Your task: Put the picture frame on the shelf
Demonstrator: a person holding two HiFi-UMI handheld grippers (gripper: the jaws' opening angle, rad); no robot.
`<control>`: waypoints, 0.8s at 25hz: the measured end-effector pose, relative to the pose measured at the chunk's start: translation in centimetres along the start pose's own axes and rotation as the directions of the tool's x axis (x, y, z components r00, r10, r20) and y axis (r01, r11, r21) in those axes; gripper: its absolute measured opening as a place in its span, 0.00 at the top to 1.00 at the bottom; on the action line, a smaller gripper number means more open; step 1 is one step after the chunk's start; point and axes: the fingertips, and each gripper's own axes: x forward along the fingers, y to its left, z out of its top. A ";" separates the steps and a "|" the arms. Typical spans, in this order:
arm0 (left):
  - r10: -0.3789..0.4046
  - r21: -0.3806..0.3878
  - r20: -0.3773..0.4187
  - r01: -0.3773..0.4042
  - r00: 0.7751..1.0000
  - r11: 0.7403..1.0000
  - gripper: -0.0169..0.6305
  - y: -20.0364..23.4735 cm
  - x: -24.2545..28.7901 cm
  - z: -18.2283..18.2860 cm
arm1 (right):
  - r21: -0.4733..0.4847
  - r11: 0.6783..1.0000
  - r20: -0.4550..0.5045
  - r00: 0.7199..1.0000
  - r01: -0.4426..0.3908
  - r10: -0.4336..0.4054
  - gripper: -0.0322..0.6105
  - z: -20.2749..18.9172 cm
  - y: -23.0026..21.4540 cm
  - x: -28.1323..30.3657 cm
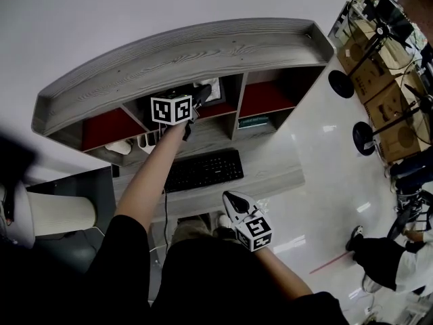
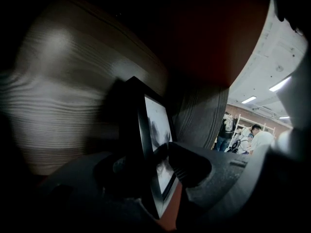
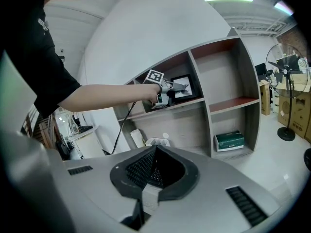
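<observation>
While the picture frame (image 3: 184,88) stood upright on the shelf (image 3: 207,120), facing outward, the left gripper (image 2: 150,161) straddled it, released; the right gripper (image 3: 155,155) hung clenched, empty.

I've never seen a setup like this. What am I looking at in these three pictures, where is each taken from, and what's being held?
No robot here: a person holds hand-operated tongs in each hand. The head view looks down from a camera on the person's head; the other two come from cameras riding on the tongs. The left tongs reach into an upper compartment of the shelf, where the picture frame stands between them. They look parted, so the frame seems set down, not gripped. The right tongs are shut and empty, near the body. A keyboard lies on the desk; a green box sits in a lower compartment.
</observation>
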 end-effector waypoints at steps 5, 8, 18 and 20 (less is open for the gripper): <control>0.021 0.020 0.006 -0.022 1.000 1.000 0.69 0.2 0.9 0.4 | -0.004 1.000 0.004 1.000 0.013 -0.013 0.93 0.6 -0.8 0.2; 0.024 0.042 -0.003 -0.024 1.000 0.999 0.66 0.4 1.1 0.4 | -0.005 0.999 0.010 0.999 0.032 -0.032 0.93 1.1 -1.8 0.5; 0.016 0.059 -0.017 -0.015 1.000 0.998 0.56 0.6 0.2 0.0 | 0.006 0.999 0.058 0.997 0.050 -0.051 0.93 3.7 -4.3 1.9; 0.011 0.068 -0.023 -0.009 1.000 0.998 0.57 0.5 0.2 -0.1 | 0.012 0.998 0.065 0.996 0.055 -0.055 0.93 4.1 -4.7 2.3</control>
